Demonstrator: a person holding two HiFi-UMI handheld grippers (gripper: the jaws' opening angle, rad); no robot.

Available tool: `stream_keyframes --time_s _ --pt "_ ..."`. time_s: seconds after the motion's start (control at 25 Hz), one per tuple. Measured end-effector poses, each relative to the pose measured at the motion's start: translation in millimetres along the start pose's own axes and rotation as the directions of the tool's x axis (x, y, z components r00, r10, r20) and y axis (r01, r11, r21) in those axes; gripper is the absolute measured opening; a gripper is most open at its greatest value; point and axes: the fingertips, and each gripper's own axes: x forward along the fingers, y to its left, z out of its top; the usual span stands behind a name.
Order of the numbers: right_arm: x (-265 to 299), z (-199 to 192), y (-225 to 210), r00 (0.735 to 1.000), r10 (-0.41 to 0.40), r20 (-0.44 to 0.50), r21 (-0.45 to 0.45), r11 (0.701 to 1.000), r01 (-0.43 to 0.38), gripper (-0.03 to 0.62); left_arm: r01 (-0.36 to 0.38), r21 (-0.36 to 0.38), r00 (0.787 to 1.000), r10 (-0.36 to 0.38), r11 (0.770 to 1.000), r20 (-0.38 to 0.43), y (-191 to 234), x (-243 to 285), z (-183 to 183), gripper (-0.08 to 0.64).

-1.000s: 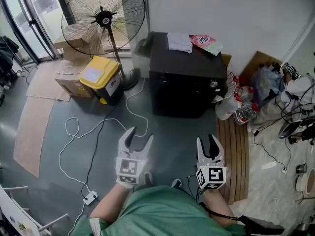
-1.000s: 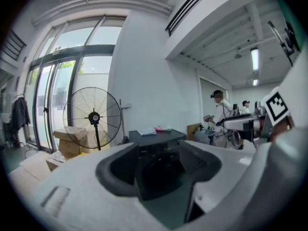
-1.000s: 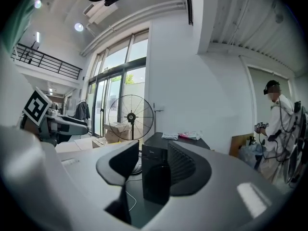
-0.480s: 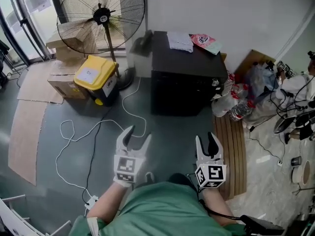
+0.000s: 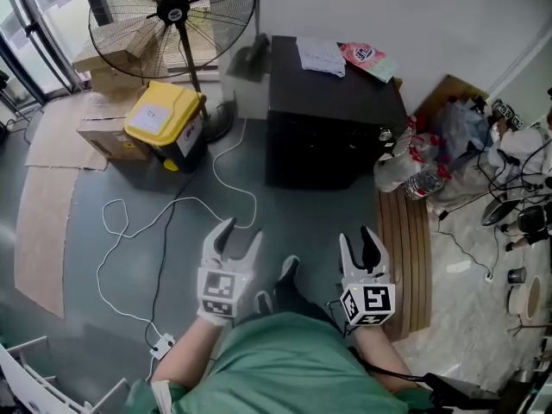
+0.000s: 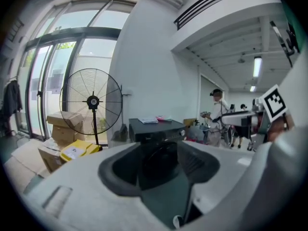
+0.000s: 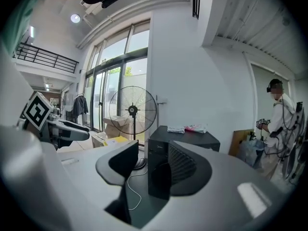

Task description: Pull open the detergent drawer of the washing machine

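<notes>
The left gripper (image 5: 241,231) stood wide open with nothing between its jaws, which had just been closing a little. The right gripper (image 5: 357,236) was open less far, also empty, its jaws having just eased apart. Both were held out from the person's green-clad body on bent forearms, side by side and well apart, marker cubes uppermost, tips aimed toward the far wall and dipped slightly.

The washing machine (image 5: 332,119), a black box, stood upright against the far wall, well beyond both grippers and a little right of centre. Its front faced the near side, toward the person.

Only the head view showed the machine's top, with a folded cloth (image 5: 321,56) and a pink packet (image 5: 362,56) lying on it, and a white cable (image 5: 233,188) snaking over the floor. It also showed a yellow bin (image 5: 159,119) and a standing fan (image 5: 172,11) at the far left. The left gripper view alone showed the round door low on the machine's front, framed between its jaws, and another person (image 6: 217,117) standing off to the right. The detergent drawer could not be made out in any view.
</notes>
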Motion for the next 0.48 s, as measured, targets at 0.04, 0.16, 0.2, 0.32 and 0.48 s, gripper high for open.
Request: stream_keyframes --time_s 0.04,0.16,0.2,0.32,0.48 --pt "7 -1 -3 1.0 0.006 0.0 0.006 1.0 -0.006 0.178 -0.004 0.004 1.0 0.004 1.0 -0.002 2 5 0 0.234" --pt "32 -1 -10 1.0 0.023 0.004 0.028 0.999 -0.023 0.178 -0.012 0.023 1.0 0.013 1.0 -0.012 8 20 5 0.232" --pt "41 0 -12 0.999 0.032 0.007 0.036 0.999 -0.032 0.178 -0.016 0.027 1.0 0.017 1.0 -0.016 11 27 7 0.23" --pt "73 4 -20 0.998 0.068 0.009 0.052 0.996 -0.068 0.178 -0.03 0.016 0.999 0.031 0.999 -0.026 24 53 18 0.23" --pt "115 3 -40 0.994 0.108 -0.016 0.074 0.992 -0.106 0.178 -0.048 0.006 0.998 0.048 0.999 -0.039 33 93 29 0.229"
